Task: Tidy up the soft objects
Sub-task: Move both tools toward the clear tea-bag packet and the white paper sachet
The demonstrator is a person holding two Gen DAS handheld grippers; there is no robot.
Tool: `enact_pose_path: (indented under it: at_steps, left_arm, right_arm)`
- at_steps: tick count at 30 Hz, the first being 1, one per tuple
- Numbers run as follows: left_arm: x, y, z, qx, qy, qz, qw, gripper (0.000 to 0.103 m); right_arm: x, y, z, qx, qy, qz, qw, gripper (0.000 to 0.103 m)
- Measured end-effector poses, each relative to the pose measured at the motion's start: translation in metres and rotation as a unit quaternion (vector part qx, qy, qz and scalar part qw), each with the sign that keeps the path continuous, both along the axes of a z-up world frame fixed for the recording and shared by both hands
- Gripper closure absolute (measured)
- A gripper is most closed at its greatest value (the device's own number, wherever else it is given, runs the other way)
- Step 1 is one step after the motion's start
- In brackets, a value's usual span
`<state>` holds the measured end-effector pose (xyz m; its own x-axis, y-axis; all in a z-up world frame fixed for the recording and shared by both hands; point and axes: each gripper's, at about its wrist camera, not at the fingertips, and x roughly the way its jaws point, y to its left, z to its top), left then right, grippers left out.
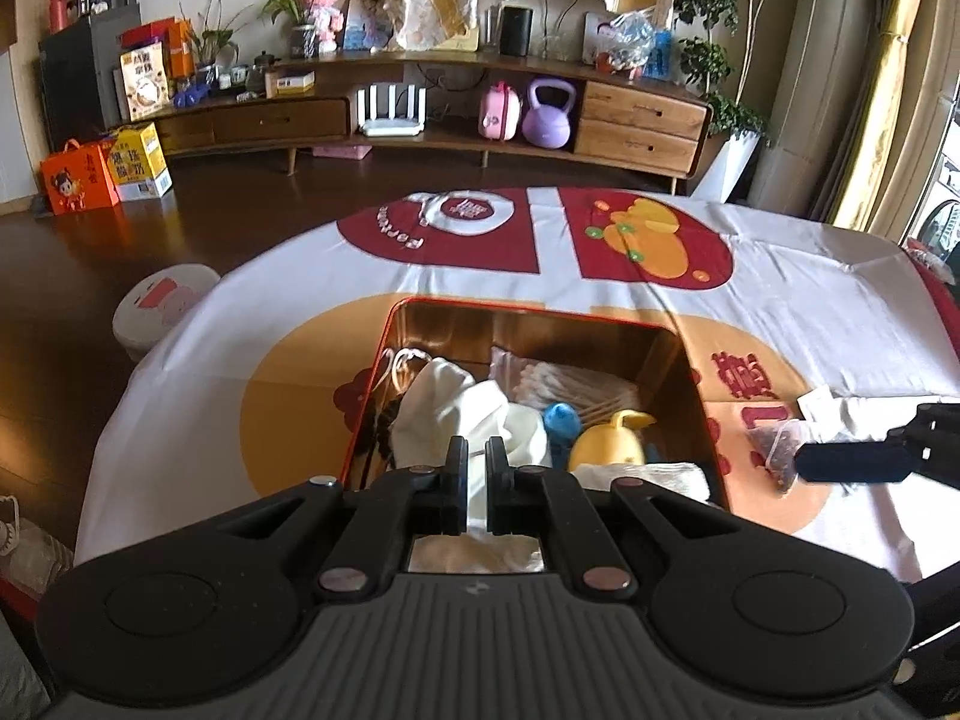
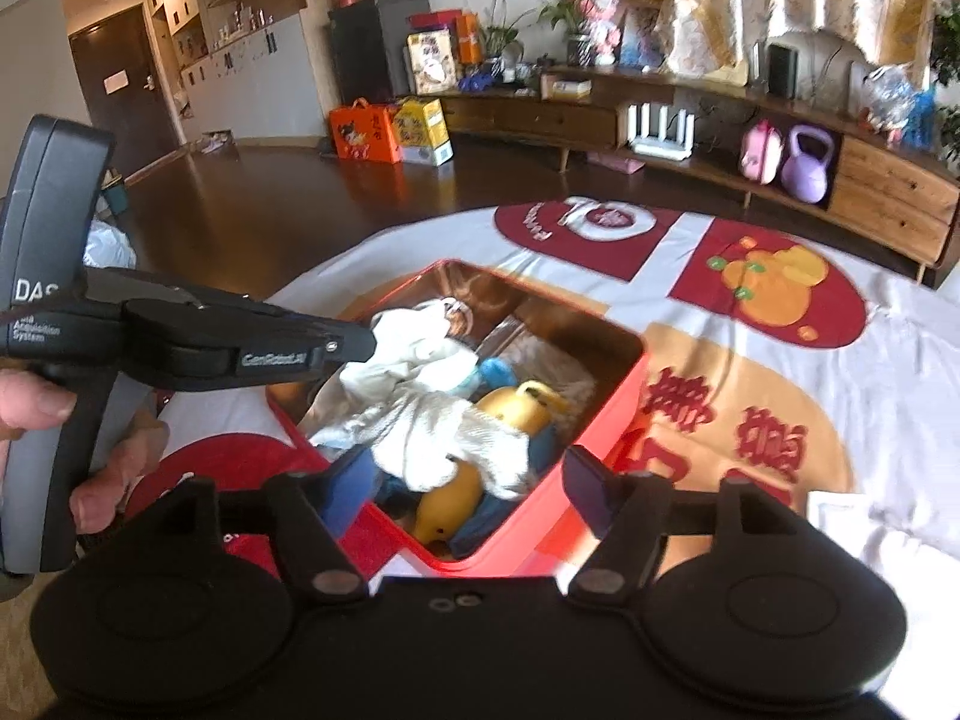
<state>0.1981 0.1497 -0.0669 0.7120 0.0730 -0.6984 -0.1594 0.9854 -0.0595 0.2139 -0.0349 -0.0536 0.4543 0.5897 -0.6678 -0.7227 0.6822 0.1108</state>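
A red tin box with a gold inside stands on the table. It holds a white cloth, a yellow duck toy, a blue toy, a bag of cotton swabs and a white gauze pad. My left gripper is shut on the white cloth over the box. My right gripper is open and empty above the box's near corner; one of its fingertips shows at the right of the left wrist view.
The table carries a white cloth with red and orange prints. A tea bag and white paper lie right of the box. A round stool stands at the table's left. A low wooden cabinet lines the far wall.
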Motion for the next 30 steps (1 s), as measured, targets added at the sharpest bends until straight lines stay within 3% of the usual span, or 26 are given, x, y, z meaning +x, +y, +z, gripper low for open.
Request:
enact_pose_path:
  at_steps: [14, 21, 22, 23, 26, 30]
  left_arm:
    - [-0.024, -0.03, 0.018, 0.0, -0.033, -0.001, 0.9995, 0.098]
    - [-0.031, -0.058, 0.02, -0.012, -0.04, -0.019, 0.9989, 0.095]
    - [-0.031, -0.063, 0.02, -0.015, -0.041, -0.023, 0.9988, 0.092]
    - [-0.032, -0.07, 0.019, -0.017, -0.041, -0.028, 0.9986, 0.08]
    - [-0.034, -0.087, 0.02, -0.028, -0.051, -0.045, 0.9973, 0.024]
    - [-0.033, -0.111, 0.02, -0.037, -0.053, -0.064, 0.9959, 0.022]
  right_arm:
    - [-0.016, -0.065, 0.027, 0.015, -0.041, -0.032, 0.999, 0.016]
    - [-0.017, -0.114, 0.031, 0.025, -0.045, -0.068, 0.996, 0.015]
    - [-0.017, -0.12, 0.031, 0.026, -0.045, -0.073, 0.996, 0.015]
    - [-0.017, -0.126, 0.03, 0.028, -0.044, -0.078, 0.996, 0.015]
    - [-0.017, -0.143, 0.028, 0.031, -0.042, -0.091, 0.995, 0.015]
    - [-0.015, -0.163, 0.023, 0.028, -0.04, -0.107, 0.993, 0.015]
